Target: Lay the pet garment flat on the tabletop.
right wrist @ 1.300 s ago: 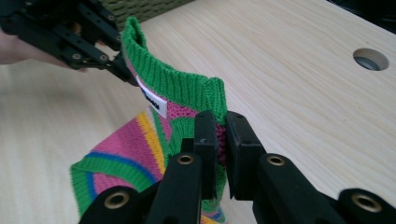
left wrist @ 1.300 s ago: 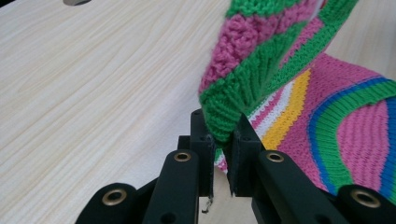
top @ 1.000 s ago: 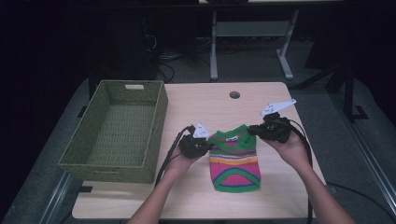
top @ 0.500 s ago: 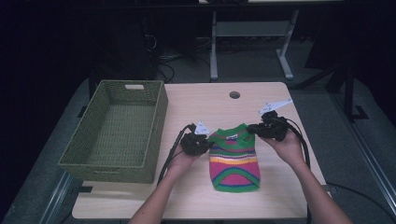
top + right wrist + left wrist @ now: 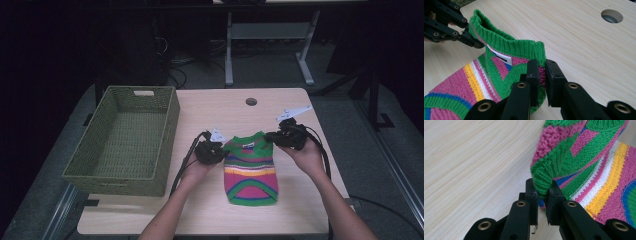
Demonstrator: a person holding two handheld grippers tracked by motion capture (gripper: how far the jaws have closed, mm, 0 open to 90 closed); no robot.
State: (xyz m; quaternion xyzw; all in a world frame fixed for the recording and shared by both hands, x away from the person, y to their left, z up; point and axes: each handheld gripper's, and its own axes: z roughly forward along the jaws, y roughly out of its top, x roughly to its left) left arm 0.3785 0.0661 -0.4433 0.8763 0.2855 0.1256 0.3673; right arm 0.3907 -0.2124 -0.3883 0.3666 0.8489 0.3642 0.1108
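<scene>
I have both claws on the small knitted sweater with green, pink, yellow and blue stripes [image 5: 251, 169], which lies on the light wooden table [image 5: 220, 107] nearer its front edge than its back edge, toward the right side. The left gripper [image 5: 541, 195] is closed on a fold of the green rib at one shoulder, and the right gripper [image 5: 542, 68] is closed on the knit at the other shoulder, beside the green collar with its white label [image 5: 499, 57]. I judge that I hold it by the two shoulders so that the cloth stays spread and hangs flat when I lift it; the collar end is already raised a little from the table, while the hem rests on the wood. The olive-green woven basket [image 5: 131, 102] stands at the left side of the table, empty, just beside my left hand [image 5: 197, 171], and I guess the sweater could go there. Between the sweater and the basket nothing stands in the way except the near wall of the basket and the black cable [image 5: 184, 162] that trails from the left gripper. A round cable hole [image 5: 251, 101] is near the back edge, well apart from the sweater.
</scene>
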